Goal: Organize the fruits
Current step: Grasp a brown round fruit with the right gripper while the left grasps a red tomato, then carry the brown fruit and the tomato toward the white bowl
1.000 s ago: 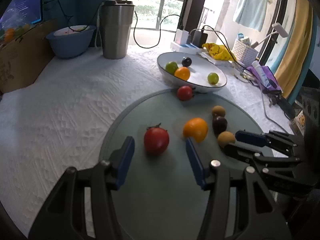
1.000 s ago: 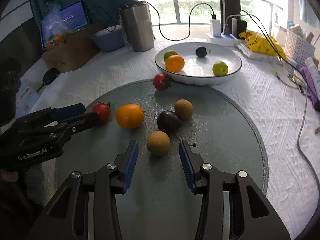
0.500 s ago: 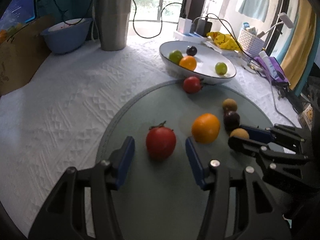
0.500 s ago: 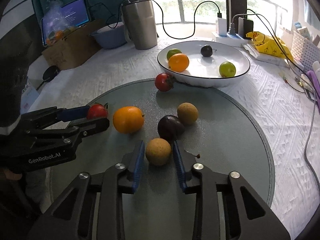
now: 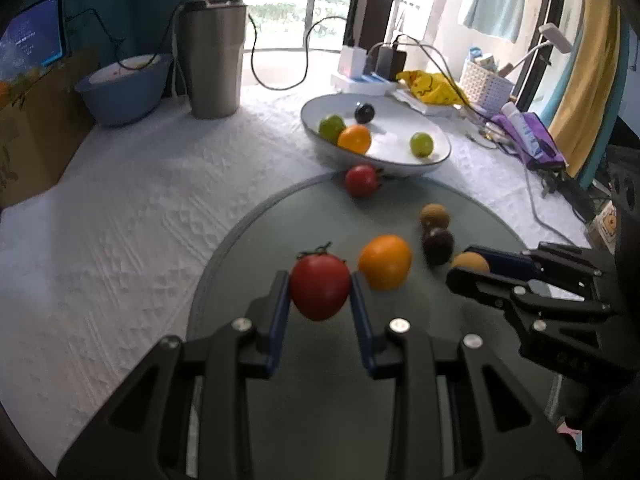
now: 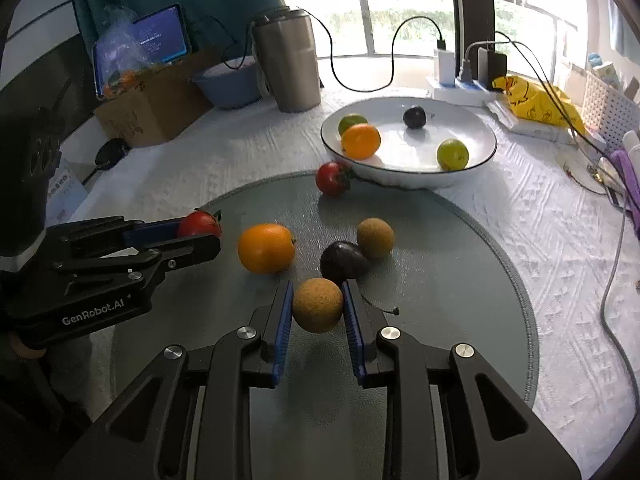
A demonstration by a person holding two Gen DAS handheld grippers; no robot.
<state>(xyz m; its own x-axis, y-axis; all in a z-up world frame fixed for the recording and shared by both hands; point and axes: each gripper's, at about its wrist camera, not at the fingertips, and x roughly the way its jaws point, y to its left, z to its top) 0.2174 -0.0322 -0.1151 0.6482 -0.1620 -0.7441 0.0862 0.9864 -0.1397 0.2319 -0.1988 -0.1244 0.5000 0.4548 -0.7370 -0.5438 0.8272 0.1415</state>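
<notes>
My left gripper [image 5: 320,292] is shut on a red tomato [image 5: 319,291] over the round glass mat [image 5: 280,400]. My right gripper [image 6: 317,308] is shut on a tan round fruit [image 6: 318,305]; it also shows in the left wrist view [image 5: 470,263]. On the mat lie an orange [image 6: 266,248], a dark plum [image 6: 342,262], a brown kiwi-like fruit [image 6: 375,237] and a second tomato [image 6: 332,178]. The white bowl [image 6: 472,160] behind holds an orange [image 6: 360,141], two green fruits and a dark plum [image 6: 414,117].
A steel tumbler [image 6: 288,68] and a blue bowl [image 6: 228,84] stand at the back left, beside a cardboard box [image 6: 148,108]. Chargers and cables [image 6: 460,76], a yellow bag [image 6: 536,100] and a white basket [image 6: 608,104] crowd the back right.
Both grippers moved forward and closed. The left one took hold of the tomato, the right one took hold of the tan fruit.
</notes>
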